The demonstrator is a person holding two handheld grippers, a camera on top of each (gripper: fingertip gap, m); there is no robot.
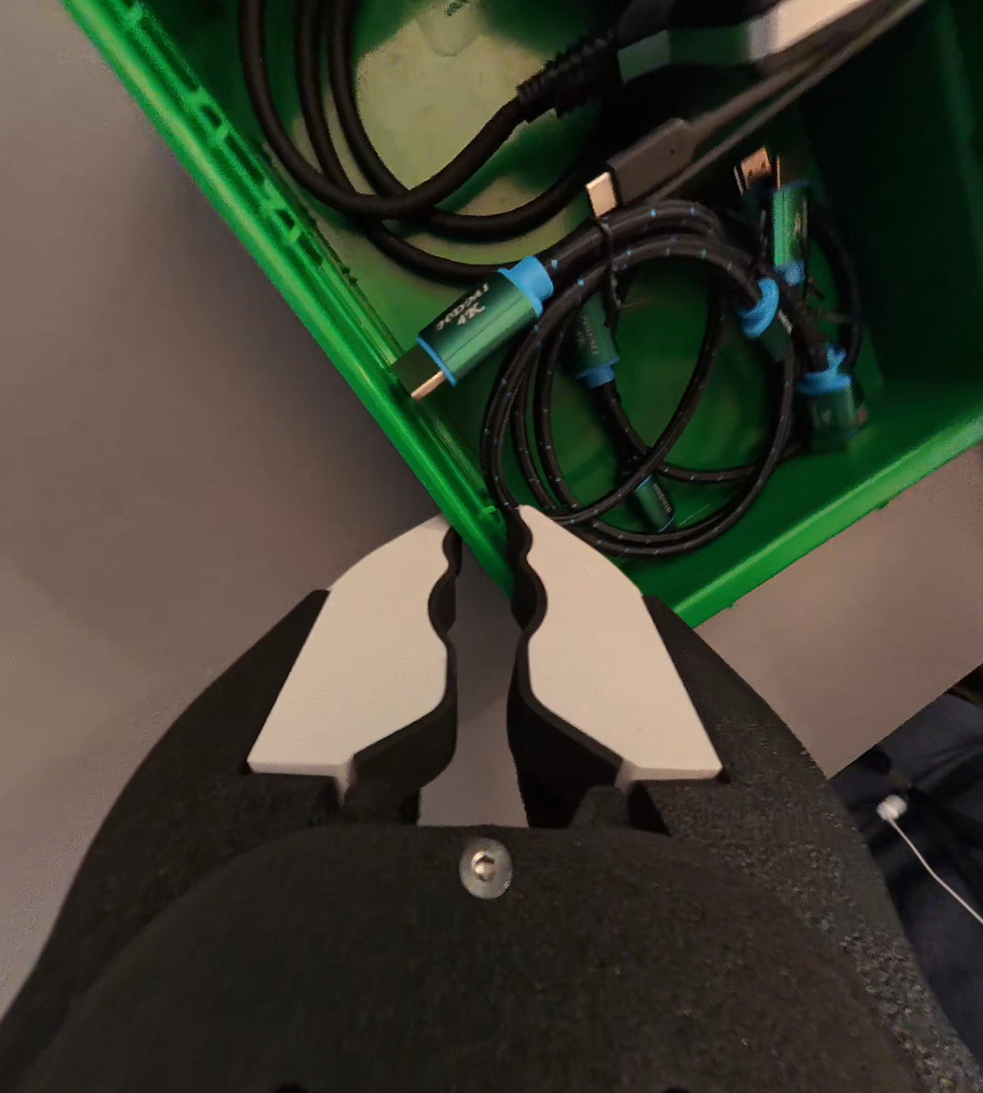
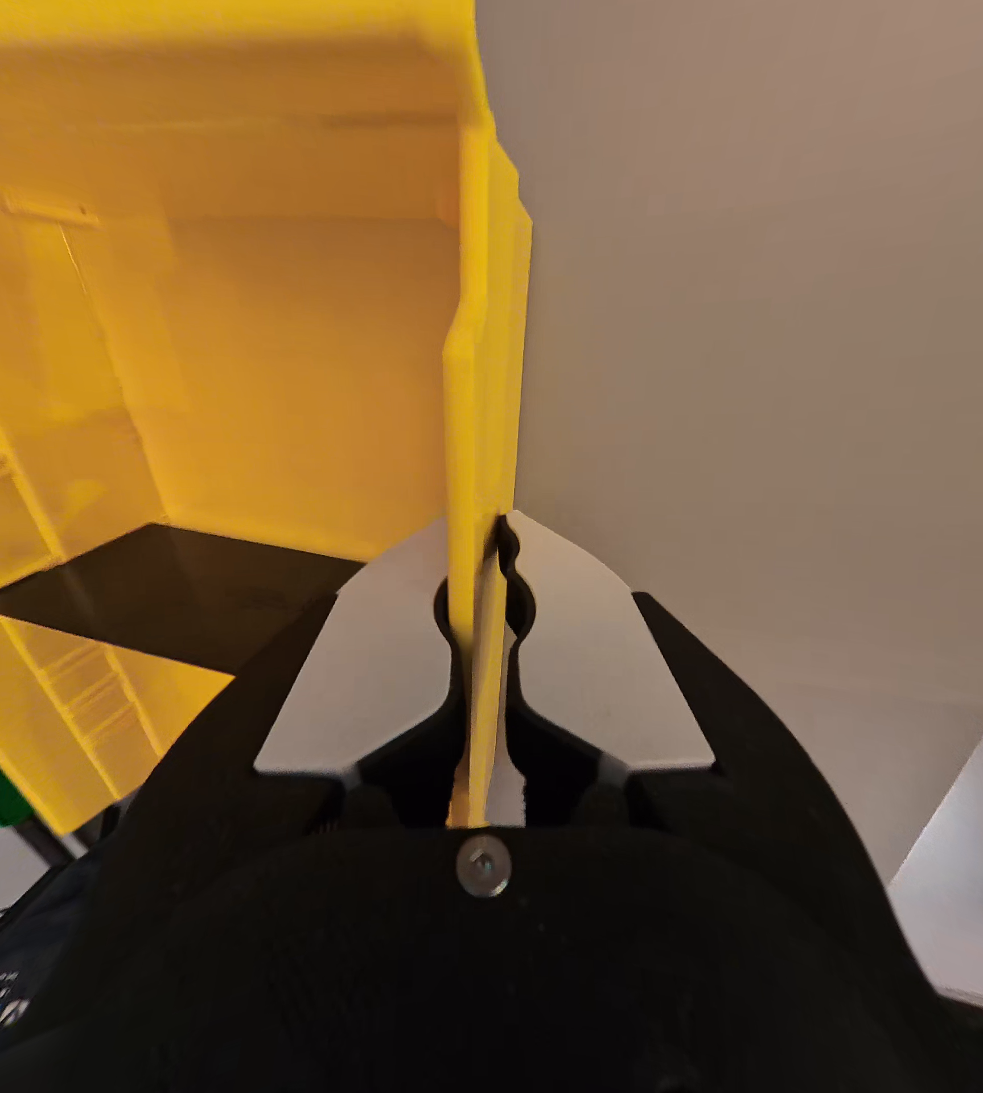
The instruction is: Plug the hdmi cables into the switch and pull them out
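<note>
Black textured housing and two pale fingers of the left hand-held gripper (image 1: 484, 535) fill the lower left wrist view; its jaws stand narrowly apart, straddling the rim of a green bin (image 1: 276, 195) with visible gaps on both sides, so contact with the wall cannot be confirmed. Inside the bin lie the HDMI cables (image 1: 642, 378): black braided cord with blue flecks, coiled, ending in metallic green plugs with blue collars. One plug (image 1: 480, 331) rests against the bin's left wall and bears printed lettering (not reproduced). Plain black cables (image 1: 323, 118) lie farther back. The bin sits on a grey desk (image 1: 92, 355).

Only the right wrist view shows the yellow bin (image 2: 211, 296), containing a flat black panel (image 2: 169, 591) (identity unclear). The right hand-held gripper (image 2: 480, 526) is closed on the yellow bin's side wall.
</note>
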